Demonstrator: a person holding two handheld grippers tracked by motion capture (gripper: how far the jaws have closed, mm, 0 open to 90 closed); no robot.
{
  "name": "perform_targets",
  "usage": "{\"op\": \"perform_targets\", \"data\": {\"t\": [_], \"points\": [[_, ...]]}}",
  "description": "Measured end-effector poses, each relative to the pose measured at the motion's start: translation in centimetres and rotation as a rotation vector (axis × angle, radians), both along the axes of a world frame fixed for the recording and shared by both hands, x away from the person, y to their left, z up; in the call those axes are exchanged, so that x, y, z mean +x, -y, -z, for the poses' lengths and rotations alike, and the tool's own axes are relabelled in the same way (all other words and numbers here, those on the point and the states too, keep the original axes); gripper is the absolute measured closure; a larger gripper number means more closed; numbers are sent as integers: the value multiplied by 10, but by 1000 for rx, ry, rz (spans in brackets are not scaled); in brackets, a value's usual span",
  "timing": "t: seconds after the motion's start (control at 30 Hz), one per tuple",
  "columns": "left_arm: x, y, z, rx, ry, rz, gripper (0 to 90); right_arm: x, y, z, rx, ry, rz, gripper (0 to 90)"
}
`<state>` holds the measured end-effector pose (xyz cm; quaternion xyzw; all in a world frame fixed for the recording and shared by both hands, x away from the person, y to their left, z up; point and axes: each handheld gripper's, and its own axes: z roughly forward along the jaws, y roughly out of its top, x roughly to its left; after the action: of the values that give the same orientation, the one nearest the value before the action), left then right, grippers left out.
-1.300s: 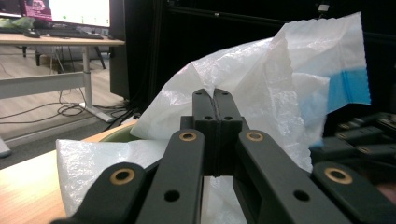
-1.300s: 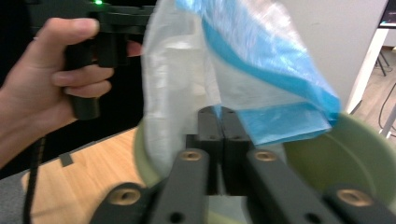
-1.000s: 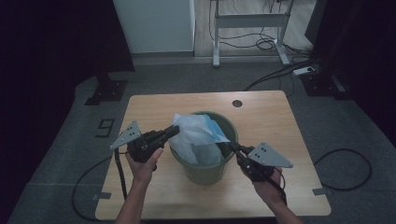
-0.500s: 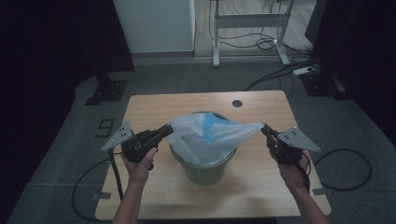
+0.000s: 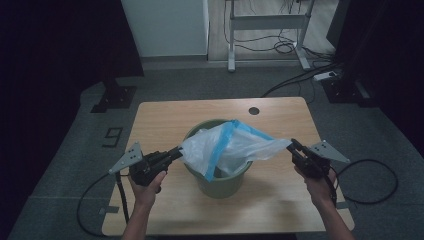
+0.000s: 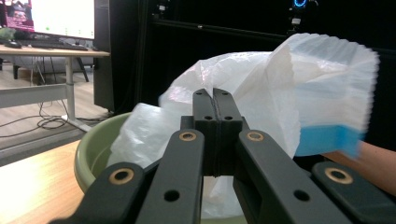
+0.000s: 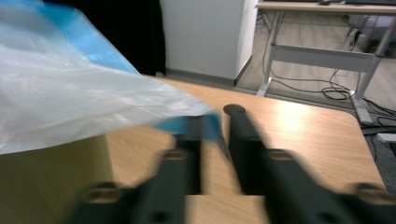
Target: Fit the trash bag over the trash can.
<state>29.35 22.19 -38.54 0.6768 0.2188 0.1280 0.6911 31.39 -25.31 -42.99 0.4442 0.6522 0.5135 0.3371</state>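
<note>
stretching across the mouth of the green bucket (image 5: 220,180) is a thin white plastic bag (image 5: 235,147) with a blue band along its edge, pulled out between the two grippers above the middle of the wooden table (image 5: 280,200). most of the bag hangs over and into the bucket, and one corner reaches to the right, past the rim. the left gripper (image 5: 175,152) is at the left side of the bucket, and in the left gripper view its jaws stand pressed together with the bag (image 6: 280,93) rising just behind their tips (image 6: 214,100), so they are clamped on its left edge. the right gripper (image 5: 294,146) is to the right of the bucket, with its tips at the stretched corner of the bag. in the right gripper view this picture is blurred; the jaws have just been opening, a narrow gap shows between them, and the blue edge of the bag (image 7: 187,122) lies at the tip of one jaw, but i cannot tell if the pads press on it. the person's hands hold both grippers from the near edge of the table. a small dark round hole (image 5: 254,110) is in the table top, well behind the bucket.
</note>
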Motion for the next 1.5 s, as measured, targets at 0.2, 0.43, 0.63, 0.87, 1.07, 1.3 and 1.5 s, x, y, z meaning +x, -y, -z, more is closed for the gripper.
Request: {"op": "perform_targets", "data": {"t": [0.2, 0.43, 0.63, 0.87, 1.07, 1.3, 1.5], "points": [[-3, -2, 3, -39, -3, 6, 898, -26, 15, -18, 81, 40, 30, 490], [-7, 1, 5, -47, 0, 18, 898, -46, 9, -35, 129, 65, -26, 468], [-9, 1, 8, -60, -6, 27, 898, -38, -29, -50, 137, 71, -144, 458], [-9, -1, 11, -68, -5, 32, 898, -12, -77, -61, 138, 34, -236, 456], [-9, -2, 11, -80, -4, 37, 898, 6, -103, -67, 131, -5, -263, 456], [-9, -1, 11, -82, -2, 37, 898, 11, -119, -65, 135, -44, -299, 455], [-9, 0, 12, -79, -5, 32, 897, 7, -128, -58, 137, -78, -359, 446]]}}
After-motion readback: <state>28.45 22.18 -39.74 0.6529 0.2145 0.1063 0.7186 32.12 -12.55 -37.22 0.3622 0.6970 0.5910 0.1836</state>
